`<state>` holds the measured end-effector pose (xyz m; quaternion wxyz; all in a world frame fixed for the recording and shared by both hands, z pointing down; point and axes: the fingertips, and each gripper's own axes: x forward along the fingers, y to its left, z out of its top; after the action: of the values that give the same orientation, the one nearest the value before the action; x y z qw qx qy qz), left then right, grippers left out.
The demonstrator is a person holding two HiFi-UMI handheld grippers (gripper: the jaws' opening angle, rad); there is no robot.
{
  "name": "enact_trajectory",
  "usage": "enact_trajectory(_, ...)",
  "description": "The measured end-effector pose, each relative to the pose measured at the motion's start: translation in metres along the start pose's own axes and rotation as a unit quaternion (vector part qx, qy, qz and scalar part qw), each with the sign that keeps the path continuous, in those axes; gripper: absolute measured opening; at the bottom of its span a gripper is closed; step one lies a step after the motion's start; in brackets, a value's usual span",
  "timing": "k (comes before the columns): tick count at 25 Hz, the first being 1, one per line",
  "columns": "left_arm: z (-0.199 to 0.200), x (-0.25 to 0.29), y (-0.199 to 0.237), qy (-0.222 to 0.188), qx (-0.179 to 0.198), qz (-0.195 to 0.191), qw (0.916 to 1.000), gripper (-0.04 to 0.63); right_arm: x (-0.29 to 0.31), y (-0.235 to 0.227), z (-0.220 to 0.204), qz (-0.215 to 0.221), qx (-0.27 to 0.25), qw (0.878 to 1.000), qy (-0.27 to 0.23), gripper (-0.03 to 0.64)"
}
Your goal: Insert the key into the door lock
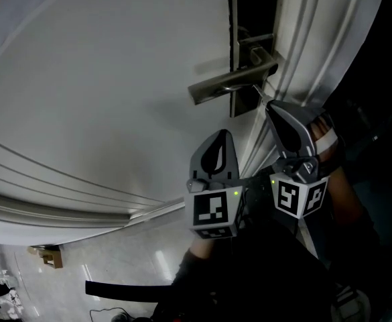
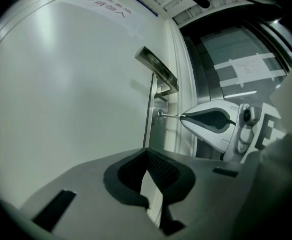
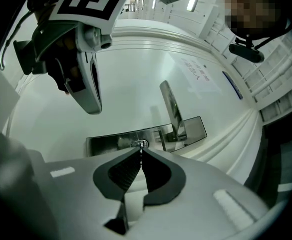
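Door (image 1: 102,99): smooth white paint, satin sheen. Lever handle (image 1: 226,86): brushed metal. Lock plate (image 3: 111,141), lower centre: polished, reflective metal. Key (image 2: 170,116): thin bright metal. Floor (image 1: 115,260), lower left: pale, glossy.

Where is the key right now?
In the left gripper view the key sits right of centre, pinched in the tips of the right gripper, with its point at the keyhole just below the lever handle.

door (image 1: 102,79) white | handle (image 1: 226,84) silver | left tool (image 2: 146,152) grey, black pads (image 2: 161,170) | marker cube (image 1: 212,210) black-white squares
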<state>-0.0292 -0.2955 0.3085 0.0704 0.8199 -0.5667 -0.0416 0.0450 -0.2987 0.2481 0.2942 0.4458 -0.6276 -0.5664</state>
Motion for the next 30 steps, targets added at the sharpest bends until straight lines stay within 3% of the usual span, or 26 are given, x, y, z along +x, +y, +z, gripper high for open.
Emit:
enact_trajectory(20, -0.004, 0.005, 0.000, 0.004, -0.006, -0.018, 0.9998, 0.000, 0.010, -0.001, 0.002, 0.028, -0.081, 0.995, 0.042, 0.012)
enact_trajectory(30, 0.000, 0.004, -0.002, -0.003, -0.010, -0.023, 0.9997, 0.000, 0.013, -0.002, 0.004, 0.039, -0.091, 0.993, 0.059, 0.011)
